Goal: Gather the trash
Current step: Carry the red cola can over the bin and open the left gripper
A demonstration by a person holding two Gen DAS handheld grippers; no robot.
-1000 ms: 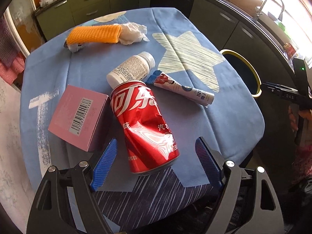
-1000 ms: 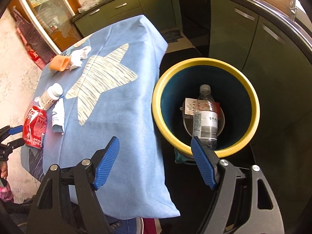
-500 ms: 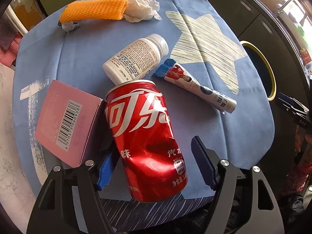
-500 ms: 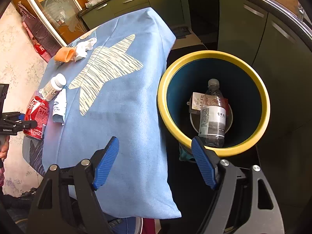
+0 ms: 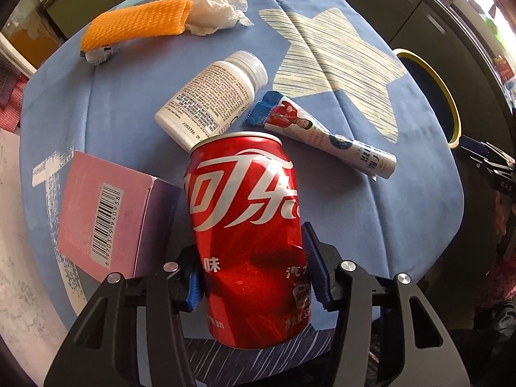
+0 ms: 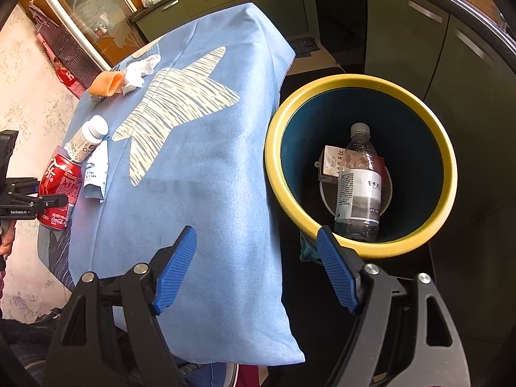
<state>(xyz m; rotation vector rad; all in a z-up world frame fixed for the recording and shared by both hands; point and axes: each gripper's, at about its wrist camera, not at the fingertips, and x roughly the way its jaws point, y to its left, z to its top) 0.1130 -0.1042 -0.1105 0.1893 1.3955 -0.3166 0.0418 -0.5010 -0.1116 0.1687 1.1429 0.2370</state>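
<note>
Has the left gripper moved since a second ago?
Yes. The left gripper has come down around the red can, jaws closing on it; the pink box now sits beside it.

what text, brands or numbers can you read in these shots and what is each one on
"可乐", large white characters, on the red can
"Coca-Cola", on the red can as seen from the right wrist view
"6970379940938", under the barcode on the pink box
"2093786", on the white pill bottle; its fine print is too small to read
"GenRobot.AI", on the left tool
Toothpaste tube and water bottle labels: too blurred to read
</note>
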